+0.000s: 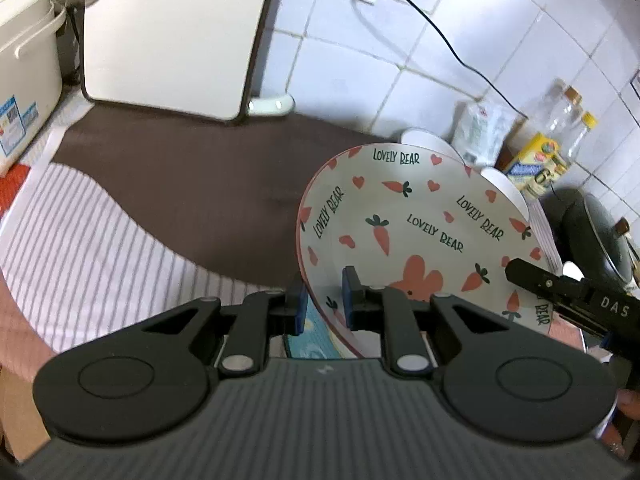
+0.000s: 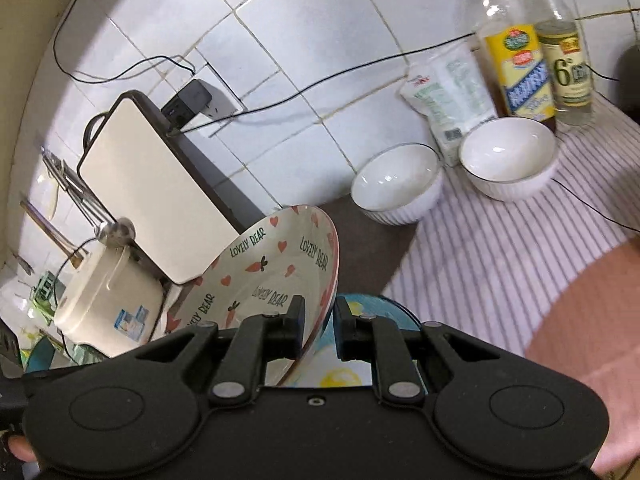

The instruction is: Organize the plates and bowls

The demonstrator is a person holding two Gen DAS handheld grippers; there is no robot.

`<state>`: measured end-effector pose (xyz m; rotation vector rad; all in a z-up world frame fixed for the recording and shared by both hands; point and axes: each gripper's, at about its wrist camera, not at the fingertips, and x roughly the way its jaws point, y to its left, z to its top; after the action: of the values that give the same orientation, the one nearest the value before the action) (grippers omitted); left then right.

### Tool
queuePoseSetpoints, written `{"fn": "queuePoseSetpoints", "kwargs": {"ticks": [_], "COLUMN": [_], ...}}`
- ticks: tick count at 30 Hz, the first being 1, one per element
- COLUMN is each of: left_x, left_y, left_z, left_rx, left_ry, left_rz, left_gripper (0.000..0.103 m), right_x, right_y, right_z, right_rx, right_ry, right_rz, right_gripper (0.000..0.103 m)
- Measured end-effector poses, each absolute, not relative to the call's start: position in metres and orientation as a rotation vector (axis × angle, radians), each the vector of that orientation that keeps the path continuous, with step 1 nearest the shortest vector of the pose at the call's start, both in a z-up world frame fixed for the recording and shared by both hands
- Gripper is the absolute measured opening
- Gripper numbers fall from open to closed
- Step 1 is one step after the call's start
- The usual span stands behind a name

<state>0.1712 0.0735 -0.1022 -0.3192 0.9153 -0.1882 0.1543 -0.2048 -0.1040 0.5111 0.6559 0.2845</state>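
A white plate with carrots, hearts and "LOVELY BEAR" lettering (image 1: 420,220) is held up off the counter, tilted. My left gripper (image 1: 324,300) has its jaws on either side of the plate's near rim, with a gap still showing. My right gripper (image 2: 318,328) straddles the opposite rim of the same plate (image 2: 276,272) and shows in the left wrist view (image 1: 568,292). A blue patterned plate (image 2: 376,312) lies below, mostly hidden. Two white ribbed bowls (image 2: 396,184) (image 2: 508,156) stand on the counter by the wall.
A white appliance (image 1: 172,36) stands on the brown mat (image 1: 192,184) at the back. A striped cloth (image 2: 500,248) covers the counter. Bottles (image 2: 516,52), a white packet (image 2: 448,92), a rice cooker (image 2: 108,300) and a dark pan (image 1: 596,232) stand around. A cable (image 1: 440,36) crosses the tiled wall.
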Motion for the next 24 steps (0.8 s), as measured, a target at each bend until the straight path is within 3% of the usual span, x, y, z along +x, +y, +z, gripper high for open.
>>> {"fn": "queuePoseSetpoints", "kwargs": {"ticks": [24], "left_x": [0.141], "left_y": [0.046], "left_z": [-0.150], "left_rx": [-0.316], "left_ry": [1.100], "left_rz": [-0.144], "left_gripper": [0.018], "right_x": [0.114], "right_y": [-0.216], "right_z": [-0.160], "right_rx": [0.519], "right_ry": [0.778], "right_rz": [0.217], "right_gripper": [0.019]}}
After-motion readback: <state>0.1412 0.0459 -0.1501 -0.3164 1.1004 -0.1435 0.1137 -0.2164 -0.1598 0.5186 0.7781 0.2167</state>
